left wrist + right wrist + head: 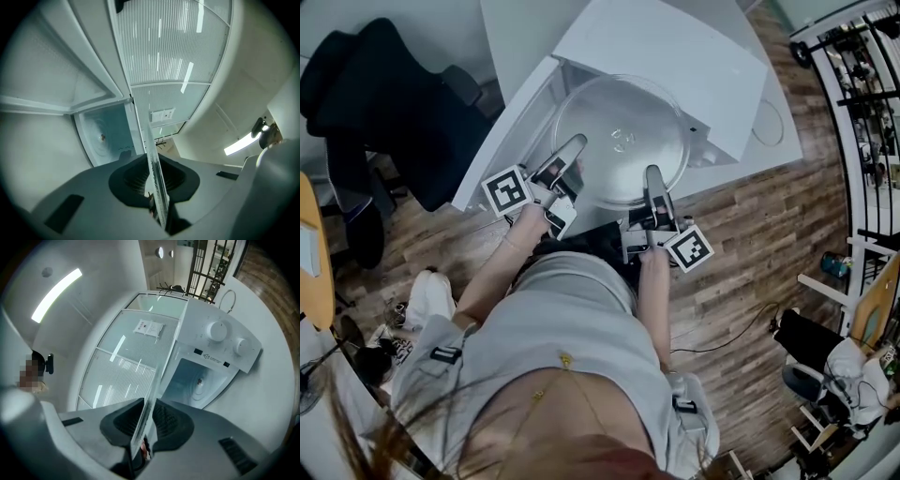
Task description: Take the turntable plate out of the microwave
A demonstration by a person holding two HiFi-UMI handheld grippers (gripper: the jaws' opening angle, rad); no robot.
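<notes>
**Left gripper**: jaws nearly closed, pads clamped on the rim of the glass turntable plate at roughly 8 o'clock on the disc, as the head view shows it. The open microwave door stands just beside this gripper, at its 9 o'clock.

**Turntable plate:** held roughly level between the two grippers, in front of the microwave opening. The right gripper view shows the cavity floor bare, so the plate appears clear of it.

**Right gripper**: jaws likewise nearly closed, pinching the rim at about 5 o'clock.

**Hazards:**
- Both holds are narrow pinches on smooth glass along the near edge, so most of the disc overhangs. The far edge could sag and the plate slide out of the pads.
- Unequal hand motion would twist the glass between the pads and could loosen one hold.
- A swing toward 9 o'clock could knock the rim against the door.
</notes>
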